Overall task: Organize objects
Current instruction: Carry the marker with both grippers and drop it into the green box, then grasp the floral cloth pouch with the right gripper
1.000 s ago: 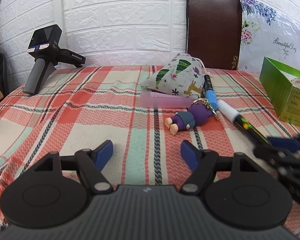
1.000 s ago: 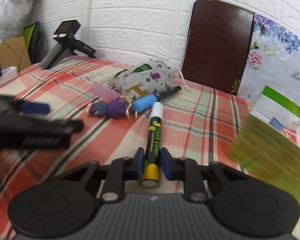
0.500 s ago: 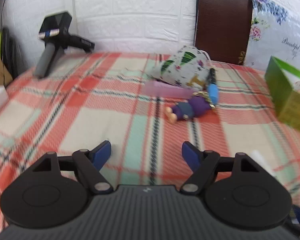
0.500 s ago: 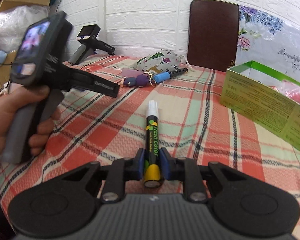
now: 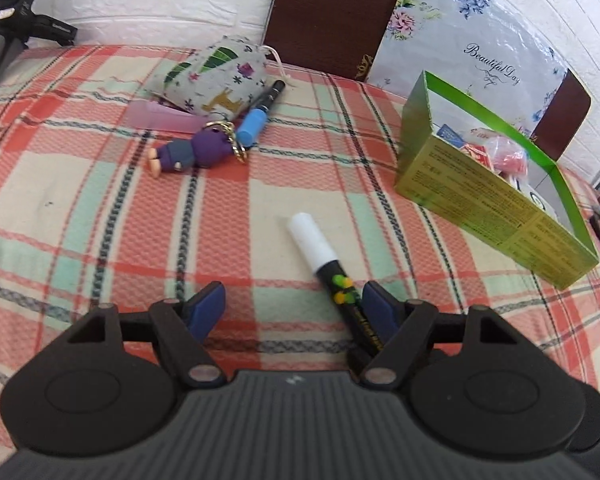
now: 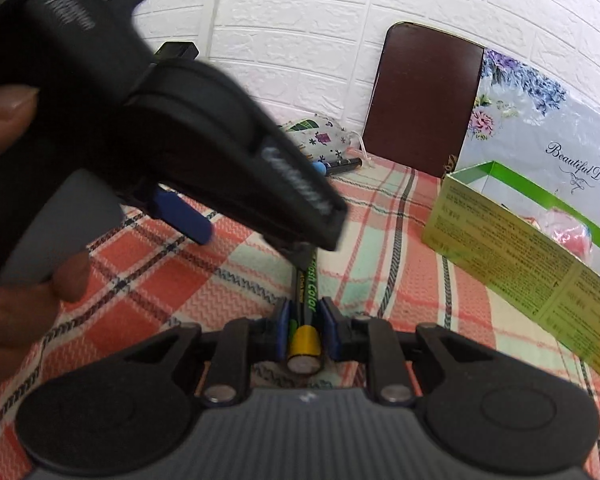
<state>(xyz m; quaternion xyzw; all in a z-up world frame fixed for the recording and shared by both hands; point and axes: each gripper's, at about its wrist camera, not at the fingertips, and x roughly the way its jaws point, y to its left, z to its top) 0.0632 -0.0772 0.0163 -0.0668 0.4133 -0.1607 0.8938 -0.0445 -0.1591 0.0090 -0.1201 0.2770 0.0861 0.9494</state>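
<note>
My right gripper [image 6: 305, 330] is shut on the black chalk marker [image 6: 309, 280], which has a yellow end and a white cap [image 5: 312, 240]. The marker points forward above the plaid cloth. My left gripper [image 5: 294, 306] is open, and the marker's barrel [image 5: 350, 300] lies just inside its right finger [image 5: 380, 312]. In the right wrist view the left gripper's body fills the upper left and hides the marker's cap. The green box [image 5: 496, 184] [image 6: 540, 252] stands open to the right with small items inside.
At the back lie a patterned pouch [image 5: 216, 76], a blue-capped pen [image 5: 260, 114], a purple doll keychain [image 5: 192, 152] and a pink strip [image 5: 160, 118]. A spare gripper on a stand [image 5: 8, 28] is at the far left. A brown board [image 5: 332, 12] leans on the wall.
The left gripper has swung right and closer, so the held marker now sits between its open fingers. The right gripper stays shut on the marker.
</note>
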